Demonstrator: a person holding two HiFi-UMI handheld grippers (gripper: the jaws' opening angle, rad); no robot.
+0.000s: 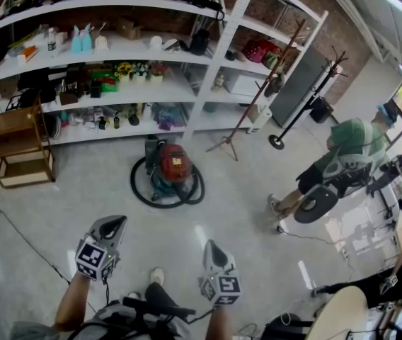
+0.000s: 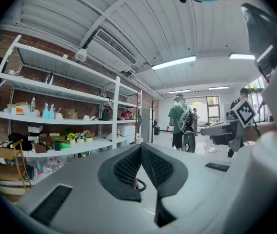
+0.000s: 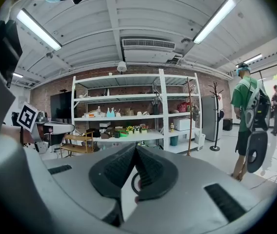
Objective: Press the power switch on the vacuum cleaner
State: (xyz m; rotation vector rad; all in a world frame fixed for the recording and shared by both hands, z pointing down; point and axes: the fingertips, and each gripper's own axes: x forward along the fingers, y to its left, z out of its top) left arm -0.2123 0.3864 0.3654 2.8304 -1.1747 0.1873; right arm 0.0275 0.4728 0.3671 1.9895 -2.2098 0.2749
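A shiny floor [image 1: 81, 190] stretched before white shelves [image 1: 211, 62]; the vacuum cleaner [image 1: 173, 170] stood well ahead, between the left gripper [image 1: 119, 221] and right gripper [image 1: 209, 244], both with fingers pressed together and empty.

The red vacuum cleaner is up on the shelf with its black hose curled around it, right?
No. The head view shows the red vacuum cleaner on the floor in front of the shelf, not on it. Its black hose is curled around it.

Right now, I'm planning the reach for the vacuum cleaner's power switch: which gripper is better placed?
Left, marginally. The left gripper is held further forward toward the vacuum cleaner than the right gripper. Both are shut, empty and well short of it; the switch is too small to see.
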